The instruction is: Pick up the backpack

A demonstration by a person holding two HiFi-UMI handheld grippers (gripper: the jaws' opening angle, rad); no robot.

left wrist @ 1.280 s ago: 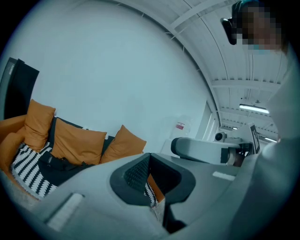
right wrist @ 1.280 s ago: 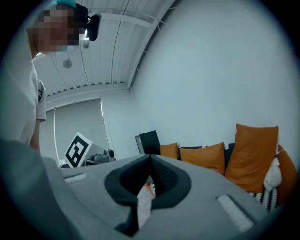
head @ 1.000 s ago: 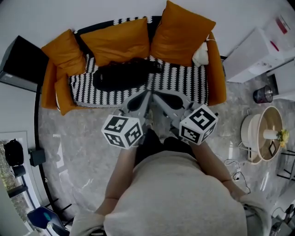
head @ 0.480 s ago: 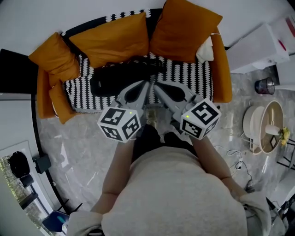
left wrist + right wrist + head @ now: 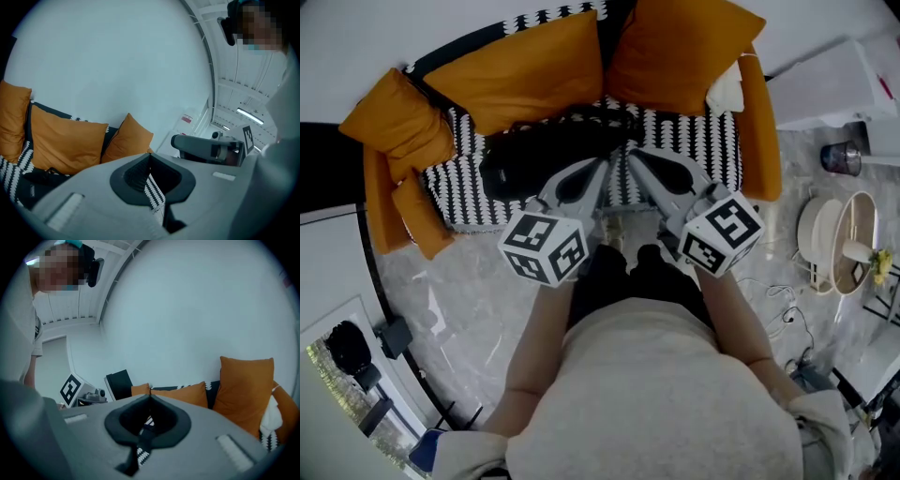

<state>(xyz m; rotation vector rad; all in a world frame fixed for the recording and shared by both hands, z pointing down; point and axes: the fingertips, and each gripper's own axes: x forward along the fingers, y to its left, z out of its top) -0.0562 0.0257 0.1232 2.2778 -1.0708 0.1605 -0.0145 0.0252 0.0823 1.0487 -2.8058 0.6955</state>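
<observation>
One black backpack (image 5: 546,155), limp, lying flat on b/w sofa (image 5: 712,155)

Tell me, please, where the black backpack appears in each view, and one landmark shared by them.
Head view: backpack upper centre, on the striped sofa seat.
Left gripper view: backpack at lower left, below the middle orange cushion.
Right gripper view: not visible; the right hand-held gripper blocks the seat.
Shared landmark: the middle orange cushion.
</observation>
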